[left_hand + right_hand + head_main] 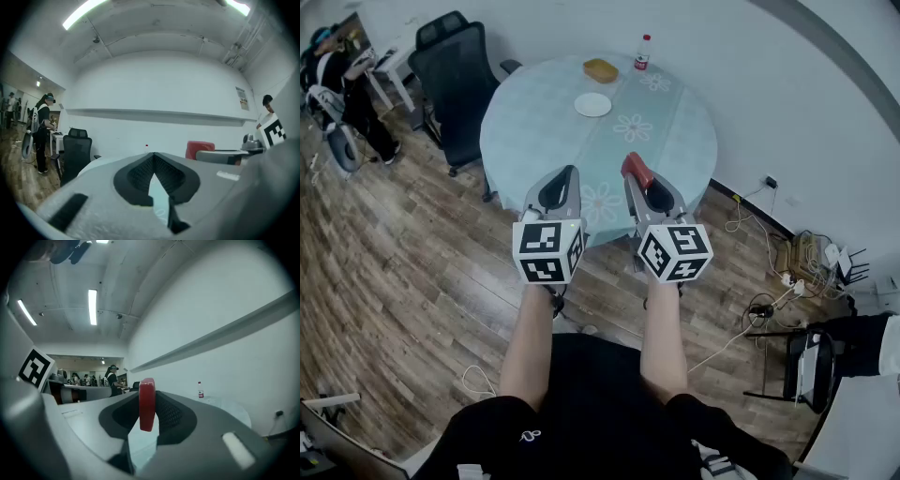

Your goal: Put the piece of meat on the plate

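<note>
My right gripper [639, 178] is shut on a flat red piece of meat [636, 170], held level over the near edge of the round table [675, 141]. In the right gripper view the meat [146, 403] stands on edge between the two dark pads. To its left my left gripper [563, 179] hangs shut with nothing in it; its tips [153, 157] meet in the left gripper view. The white plate [592, 104] lies on the far half of the table, well beyond both grippers.
A yellow-brown bowl [600, 69] and a red-capped bottle [643, 52] stand at the table's far edge. A black office chair [457, 80] sits left of the table. People [347, 84] stand at far left. Cables and a power strip [787, 272] lie on the floor at right.
</note>
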Available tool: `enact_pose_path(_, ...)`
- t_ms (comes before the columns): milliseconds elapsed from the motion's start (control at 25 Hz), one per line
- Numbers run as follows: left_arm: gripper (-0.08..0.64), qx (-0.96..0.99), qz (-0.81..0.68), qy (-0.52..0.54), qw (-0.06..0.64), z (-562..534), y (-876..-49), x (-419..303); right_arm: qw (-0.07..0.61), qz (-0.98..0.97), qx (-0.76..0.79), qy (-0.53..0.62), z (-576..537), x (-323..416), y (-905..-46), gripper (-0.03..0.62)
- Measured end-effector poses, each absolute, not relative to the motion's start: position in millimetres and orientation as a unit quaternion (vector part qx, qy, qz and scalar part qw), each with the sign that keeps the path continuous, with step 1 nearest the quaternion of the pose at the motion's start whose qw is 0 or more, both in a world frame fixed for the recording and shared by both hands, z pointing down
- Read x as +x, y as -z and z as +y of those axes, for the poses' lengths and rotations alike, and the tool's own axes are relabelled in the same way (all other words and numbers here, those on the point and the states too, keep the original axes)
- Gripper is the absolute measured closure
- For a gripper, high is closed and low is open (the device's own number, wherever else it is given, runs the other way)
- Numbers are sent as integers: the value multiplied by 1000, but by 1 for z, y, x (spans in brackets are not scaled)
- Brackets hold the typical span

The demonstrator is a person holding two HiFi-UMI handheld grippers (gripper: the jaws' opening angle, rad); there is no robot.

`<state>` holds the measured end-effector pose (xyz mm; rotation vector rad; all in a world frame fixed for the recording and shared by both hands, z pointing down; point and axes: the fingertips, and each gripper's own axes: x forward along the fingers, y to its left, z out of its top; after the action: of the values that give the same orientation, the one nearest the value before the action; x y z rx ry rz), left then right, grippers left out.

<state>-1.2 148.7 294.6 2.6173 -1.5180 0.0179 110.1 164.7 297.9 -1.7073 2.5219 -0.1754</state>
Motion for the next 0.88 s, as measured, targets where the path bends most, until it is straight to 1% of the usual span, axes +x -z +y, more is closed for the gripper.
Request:
enact_pose_path(360,568,856,-511,-9,80,154,-317,-4,55,831,-548,74,169,113,-313,492)
enact_pose_path(600,566,854,-515,-5,71,151,-308,-3,63,834,-544,75,160,120,-306,492)
enact_pose_path(880,567,842,-534,3,74,135,-305,-24,61,844,-528,73,146,107,-306,492)
